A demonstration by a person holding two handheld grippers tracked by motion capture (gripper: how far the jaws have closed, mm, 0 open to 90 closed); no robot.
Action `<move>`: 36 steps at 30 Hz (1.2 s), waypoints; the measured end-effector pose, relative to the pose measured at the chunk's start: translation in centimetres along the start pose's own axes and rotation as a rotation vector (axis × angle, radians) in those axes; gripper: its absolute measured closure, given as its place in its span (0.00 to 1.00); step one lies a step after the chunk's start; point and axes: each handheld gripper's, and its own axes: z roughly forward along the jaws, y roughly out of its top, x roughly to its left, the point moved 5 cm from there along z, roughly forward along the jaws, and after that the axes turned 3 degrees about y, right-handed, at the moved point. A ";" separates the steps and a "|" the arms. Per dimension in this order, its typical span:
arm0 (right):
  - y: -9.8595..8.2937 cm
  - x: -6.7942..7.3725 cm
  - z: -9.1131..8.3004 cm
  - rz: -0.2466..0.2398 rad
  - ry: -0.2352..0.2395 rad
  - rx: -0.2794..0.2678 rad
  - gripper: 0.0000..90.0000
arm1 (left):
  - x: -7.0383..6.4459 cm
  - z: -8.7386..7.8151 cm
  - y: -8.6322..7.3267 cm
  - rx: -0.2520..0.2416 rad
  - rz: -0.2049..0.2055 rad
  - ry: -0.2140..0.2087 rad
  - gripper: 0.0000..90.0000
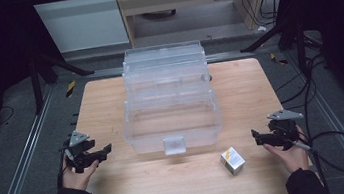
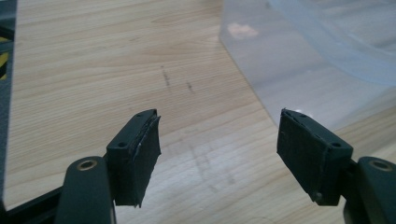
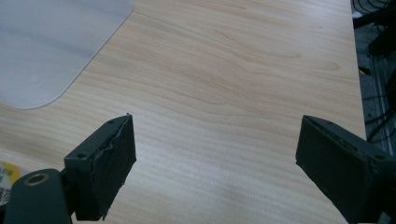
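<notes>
Dark curtains and metal rails frame a light wooden table (image 1: 110,105), which carries everything in play. Largest on it is a clear plastic tiered organizer box (image 1: 170,102), opened out so its trays step back and upward, leaving the deep bottom bin facing the person with its latch at the front; that spread looks meant to give free access from above. Just in front of its right front corner, near but apart from it, a small white and yellow carton (image 1: 233,160) stands on the bare wood, within easy reach of the right side and likely the piece to be put away. The left gripper (image 1: 98,154) rests low near the table's left edge, jaws spread apart with nothing between them, the box's corner ahead of it. The right gripper (image 1: 257,137) waits at the right edge, jaws likewise parted and empty, pointing inward toward the carton, probably poised to pick it up.
</notes>
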 end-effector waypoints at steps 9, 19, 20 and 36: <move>0.8 1.2 -1.4 -0.028 0.001 0.011 0.16 | -1.5 0.4 0.3 -0.005 0.057 0.020 0.40; 2.4 3.8 -2.8 -0.066 0.025 0.020 0.17 | -0.6 0.7 -0.3 0.051 0.012 0.045 0.41; 2.4 3.8 -2.8 -0.066 0.025 0.020 0.17 | -0.6 0.7 -0.3 0.051 0.012 0.045 0.41; 3.0 8.2 -3.8 -0.114 0.123 0.056 0.19 | -1.2 1.1 -0.9 0.088 0.039 0.043 0.37</move>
